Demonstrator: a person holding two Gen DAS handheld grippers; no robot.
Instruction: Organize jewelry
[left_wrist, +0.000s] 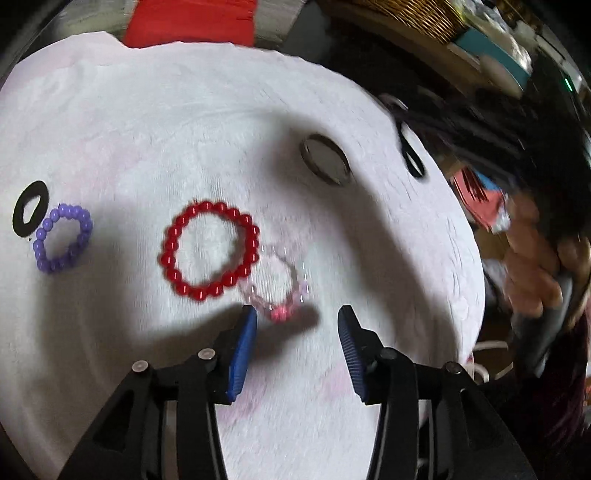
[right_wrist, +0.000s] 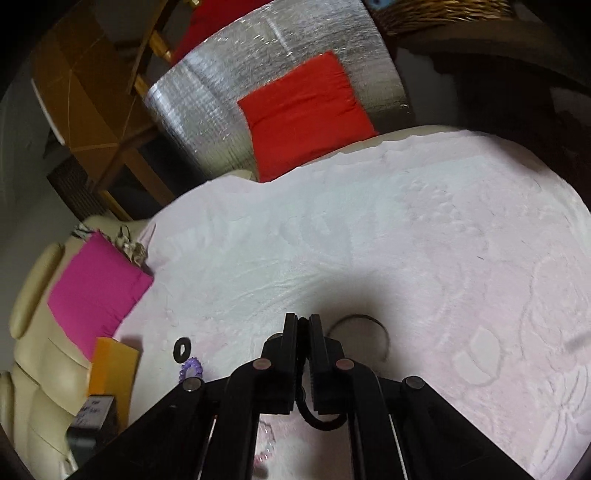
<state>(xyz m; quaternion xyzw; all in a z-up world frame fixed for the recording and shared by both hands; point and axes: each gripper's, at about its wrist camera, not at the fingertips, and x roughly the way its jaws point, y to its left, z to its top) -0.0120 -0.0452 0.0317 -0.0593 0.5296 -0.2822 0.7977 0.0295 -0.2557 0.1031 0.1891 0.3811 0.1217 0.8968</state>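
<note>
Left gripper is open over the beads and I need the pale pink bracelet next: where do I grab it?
Pinch the near arc of the pink bracelet, coming down from above. It lies flat, its far-left side touches the red bracelet, and the near arc sits free before the left gripper.

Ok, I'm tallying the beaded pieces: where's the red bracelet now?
In the left wrist view, the red bracelet lies flat on the pale cloth, left of centre, touching the clear pink bracelet, with the purple bracelet further left.
</note>
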